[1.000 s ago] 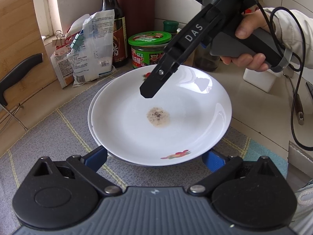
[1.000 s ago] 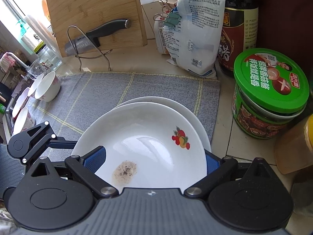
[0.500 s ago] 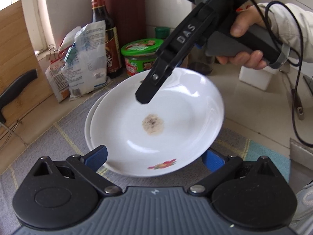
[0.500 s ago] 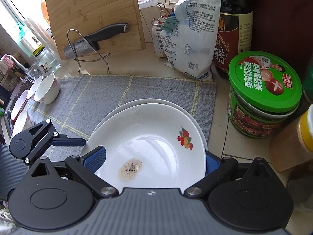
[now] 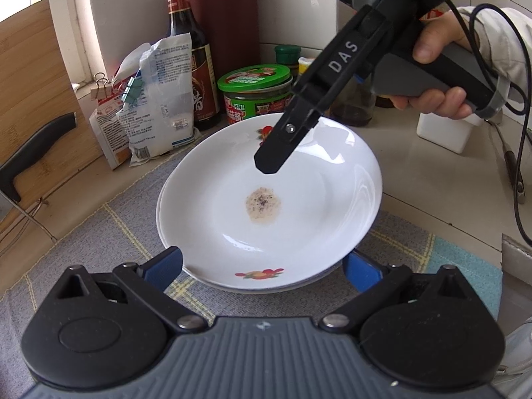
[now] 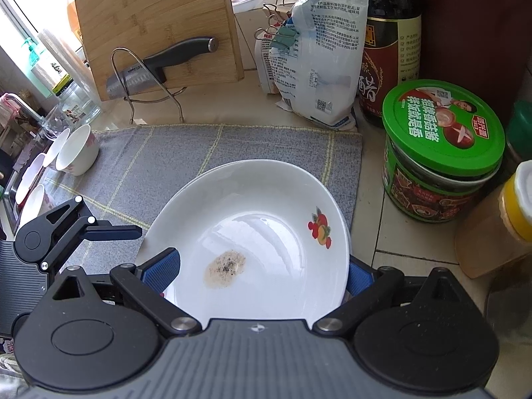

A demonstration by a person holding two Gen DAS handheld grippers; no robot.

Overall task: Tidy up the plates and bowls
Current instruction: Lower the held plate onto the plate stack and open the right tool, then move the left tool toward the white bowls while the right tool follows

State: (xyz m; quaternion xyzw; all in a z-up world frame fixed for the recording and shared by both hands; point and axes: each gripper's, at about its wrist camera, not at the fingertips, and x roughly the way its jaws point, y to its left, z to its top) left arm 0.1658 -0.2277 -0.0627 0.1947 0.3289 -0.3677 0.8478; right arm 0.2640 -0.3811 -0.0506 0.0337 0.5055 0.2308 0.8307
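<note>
A white plate [image 5: 319,206] with a fruit print and a brown stain lies tilted on a second white plate [image 5: 232,288] on the grey mat [image 5: 99,232]. My right gripper [image 6: 261,274] straddles the top plate's near rim [image 6: 252,219], one finger over it and one under; its upper finger [image 5: 282,143] hangs above the plate in the left wrist view. My left gripper [image 5: 262,266] is open, its blue pads beside the plates' near edge. It also shows at the left of the right wrist view [image 6: 109,231]. Small white bowls [image 6: 74,154] stand at the mat's far left.
A green-lidded jar [image 6: 439,149], a soy sauce bottle [image 6: 389,43], clipped bags [image 6: 316,66] and a yellow-capped jar [image 6: 498,229] crowd the right and back. A cutting board with a knife in a wire rack [image 6: 156,33] stands behind the mat. A white box [image 5: 445,129] sits near the hand.
The top plate has tipped up at its right side and shifted over the lower plate. My right gripper has risen with it. My left gripper has drawn back a little.
</note>
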